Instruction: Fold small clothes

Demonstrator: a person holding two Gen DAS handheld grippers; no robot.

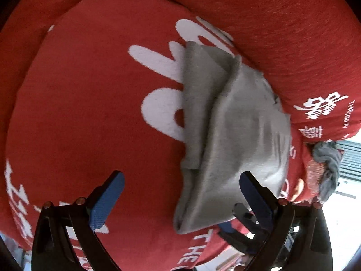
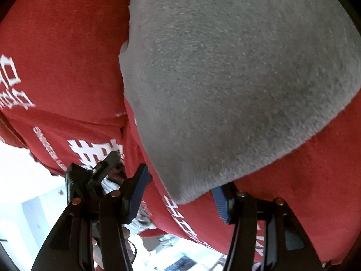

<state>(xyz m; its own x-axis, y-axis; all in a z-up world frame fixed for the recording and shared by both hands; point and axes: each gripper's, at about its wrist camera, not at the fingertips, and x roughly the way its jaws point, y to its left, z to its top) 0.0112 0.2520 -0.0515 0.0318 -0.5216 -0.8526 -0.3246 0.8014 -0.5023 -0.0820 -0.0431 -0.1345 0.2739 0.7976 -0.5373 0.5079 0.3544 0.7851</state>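
A small grey cloth (image 1: 234,122) lies folded on a red cushion (image 1: 90,103) with white lettering. One flap overlaps along its left side. My left gripper (image 1: 180,192) is open above the cloth's near end, and its right finger (image 1: 255,194) hangs over the grey fabric. In the right wrist view the grey cloth (image 2: 225,79) fills the upper right. My right gripper (image 2: 180,195) is open, its blue pads set wide on either side of the cloth's near corner, not pressing it. A finger of the right gripper (image 1: 243,221) shows under the cloth's lower right edge.
A raised red bolster (image 1: 282,33) with white print runs behind the cloth. A crumpled dark grey garment (image 1: 329,169) lies at the cushion's right edge. Past that edge the cushion drops off to a bright floor (image 2: 27,180).
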